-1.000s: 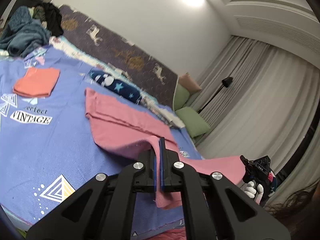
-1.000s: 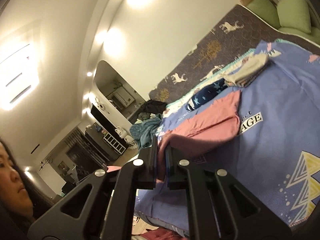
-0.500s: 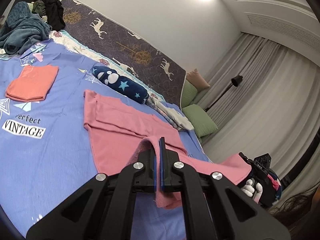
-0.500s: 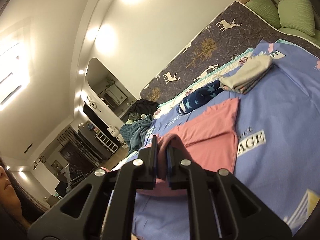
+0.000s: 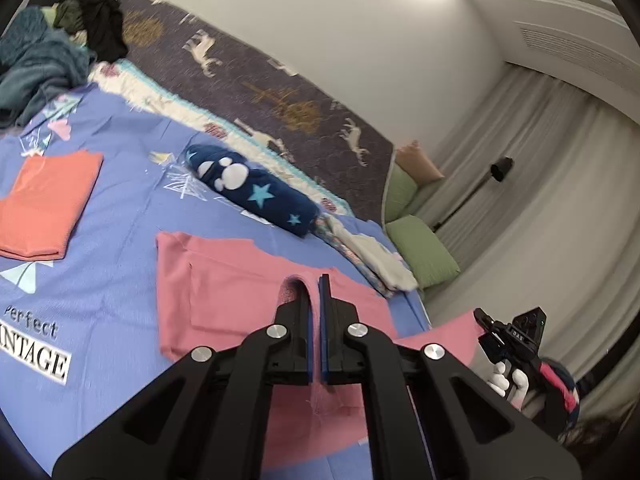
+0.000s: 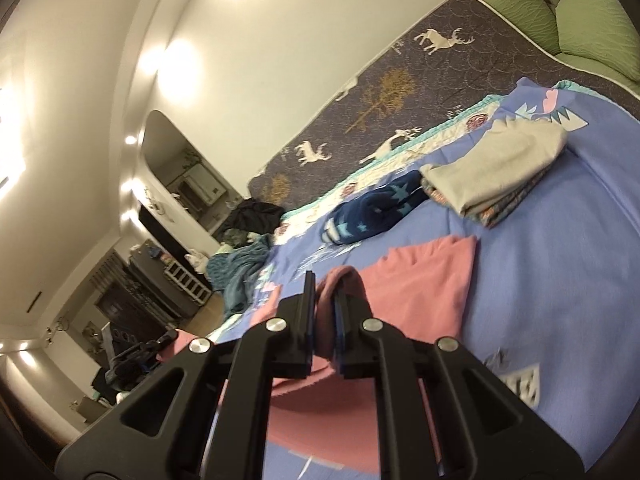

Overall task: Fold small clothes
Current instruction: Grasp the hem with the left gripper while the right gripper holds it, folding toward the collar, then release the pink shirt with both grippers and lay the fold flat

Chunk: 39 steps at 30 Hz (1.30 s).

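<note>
On the blue bedsheet (image 5: 120,208), left wrist view: left gripper (image 5: 316,300) fingers clamped on pink garment (image 5: 224,296) hem; folded orange cloth (image 5: 44,204) far left | right wrist view: right gripper (image 6: 325,304) fingers clamped on pink garment (image 6: 424,284) edge; navy star roll (image 6: 376,208) beyond, grey folded stack (image 6: 496,168) far right.

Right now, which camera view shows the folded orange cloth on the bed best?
The left wrist view: the folded orange cloth lies flat on the blue bedsheet at the left, almost fully visible. The right wrist view does not show it; there you see the pink garment and a grey folded stack.
</note>
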Tool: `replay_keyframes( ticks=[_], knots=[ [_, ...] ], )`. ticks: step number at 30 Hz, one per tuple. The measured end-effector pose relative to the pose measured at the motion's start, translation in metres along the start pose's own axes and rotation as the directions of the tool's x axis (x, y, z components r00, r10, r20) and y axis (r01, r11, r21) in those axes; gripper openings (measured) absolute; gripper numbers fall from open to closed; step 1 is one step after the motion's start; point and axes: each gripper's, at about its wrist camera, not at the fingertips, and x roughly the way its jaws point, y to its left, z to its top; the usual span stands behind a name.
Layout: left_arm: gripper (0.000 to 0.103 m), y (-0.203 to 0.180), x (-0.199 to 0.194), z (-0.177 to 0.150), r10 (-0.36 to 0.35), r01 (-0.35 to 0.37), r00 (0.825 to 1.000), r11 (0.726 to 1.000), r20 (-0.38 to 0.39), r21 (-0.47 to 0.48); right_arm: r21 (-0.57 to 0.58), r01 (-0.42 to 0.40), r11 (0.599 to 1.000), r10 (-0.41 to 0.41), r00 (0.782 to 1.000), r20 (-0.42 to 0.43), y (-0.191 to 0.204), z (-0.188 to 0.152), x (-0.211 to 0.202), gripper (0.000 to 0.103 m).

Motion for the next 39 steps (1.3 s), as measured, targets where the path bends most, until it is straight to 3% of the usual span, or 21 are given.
replay_keyframes(
  ticks=[6, 10, 12, 15, 19, 24, 26, 27, 28, 29, 34, 39],
  knots=[
    [0.002, 0.042, 0.065, 0.017, 0.104, -0.108, 0.992, 0.993, -0.065, -0.051, 0.002, 0.159, 0.987, -0.159, 0.985, -0.068, -0.035, 0.02, 0.071, 0.01],
    [0.003, 0.091, 0.115, 0.007, 0.185, -0.214, 0.965, 0.965, -0.188, -0.152, 0.087, 0.235, 0.968, -0.214, 0.955, -0.204, -0.083, 0.006, 0.123, 0.01],
    [0.003, 0.101, 0.121, -0.001, 0.16, -0.202, 0.964, 0.96, -0.211, -0.195, 0.12, 0.252, 0.96, -0.217, 0.945, -0.246, -0.097, -0.004, 0.132, 0.011],
    [0.01, 0.1, 0.115, -0.008, 0.156, -0.198, 0.964, 0.962, -0.216, -0.187, 0.121, 0.265, 0.957, -0.225, 0.936, -0.269, -0.104, -0.014, 0.13, 0.011],
    [0.016, 0.09, 0.104, -0.012, 0.152, -0.186, 0.967, 0.97, -0.205, -0.158, 0.112, 0.249, 0.962, -0.215, 0.943, -0.254, -0.097, -0.014, 0.118, 0.014],
    [0.017, 0.084, 0.101, -0.022, 0.169, -0.201, 0.959, 0.971, -0.229, -0.126, 0.087, 0.246, 0.965, -0.217, 0.941, -0.261, -0.09, -0.017, 0.109, 0.017],
    [0.017, 0.084, 0.101, -0.023, 0.191, -0.219, 0.955, 0.97, -0.228, -0.106, 0.081, 0.251, 0.965, -0.223, 0.939, -0.262, -0.09, -0.018, 0.106, 0.017],
    [0.009, 0.084, 0.101, -0.022, 0.196, -0.222, 0.955, 0.97, -0.224, -0.098, 0.075, 0.255, 0.964, -0.227, 0.938, -0.263, -0.09, -0.018, 0.104, 0.009],
    [0.002, 0.084, 0.101, -0.021, 0.189, -0.214, 0.957, 0.972, -0.219, -0.098, 0.069, 0.256, 0.964, -0.23, 0.937, -0.262, -0.09, -0.018, 0.103, 0.009],
    [0.002, 0.084, 0.1, -0.019, 0.175, -0.201, 0.961, 0.974, -0.213, -0.106, 0.065, 0.257, 0.964, -0.232, 0.937, -0.26, -0.089, -0.017, 0.103, 0.008],
    [0.002, 0.081, 0.097, 0.002, 0.068, -0.095, 0.983, 0.982, -0.169, -0.16, 0.119, 0.169, 0.978, -0.143, 0.969, -0.201, -0.08, 0.001, 0.1, 0.008],
    [0.002, 0.081, 0.114, 0.038, 0.098, -0.115, 0.989, 0.979, -0.111, -0.166, 0.091, 0.173, 0.981, -0.159, 0.977, -0.142, -0.068, 0.034, 0.114, 0.007]
  ],
)
